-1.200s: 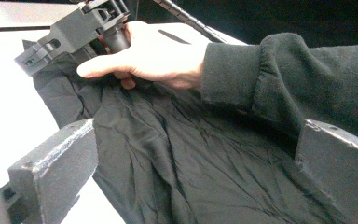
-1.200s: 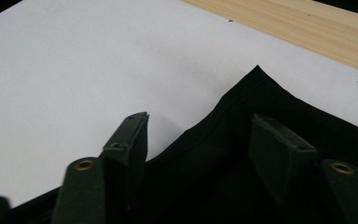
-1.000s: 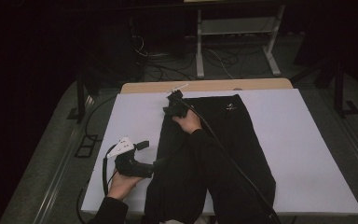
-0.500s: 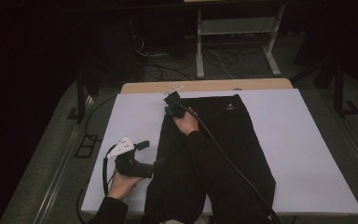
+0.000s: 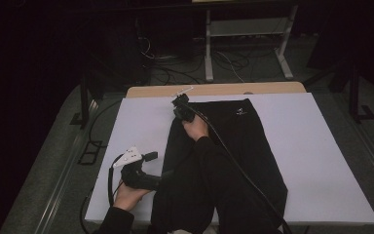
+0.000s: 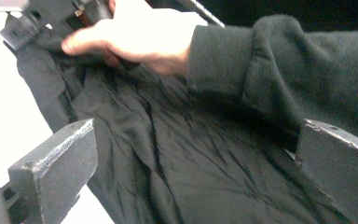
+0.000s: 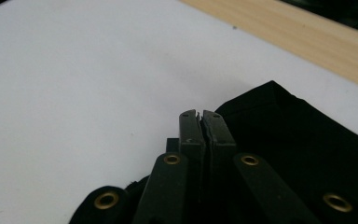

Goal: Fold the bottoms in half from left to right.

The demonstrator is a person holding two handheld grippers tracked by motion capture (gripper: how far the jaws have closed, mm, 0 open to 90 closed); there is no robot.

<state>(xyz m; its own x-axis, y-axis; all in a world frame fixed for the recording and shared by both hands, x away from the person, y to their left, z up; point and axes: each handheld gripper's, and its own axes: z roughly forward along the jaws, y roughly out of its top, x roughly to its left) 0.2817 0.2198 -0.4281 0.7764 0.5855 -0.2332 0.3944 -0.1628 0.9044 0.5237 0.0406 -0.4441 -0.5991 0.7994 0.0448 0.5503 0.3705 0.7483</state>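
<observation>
The black garment [image 5: 233, 161] lies spread down the middle of the white surface [image 5: 321, 161]. The right tool [image 5: 179, 105] has just closed its jaws on the garment's far left corner; the left tool [image 5: 148, 157] waits open near the left edge. Next probably comes lifting that corner for a fold, with the person's sleeve [image 6: 261, 70] resting across the cloth, in the way.

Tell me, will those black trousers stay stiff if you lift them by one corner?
Probably not: the black trousers show soft creases, so they would likely droop. They look thin and light. On the smooth white table cover they might slide when pulled.
</observation>
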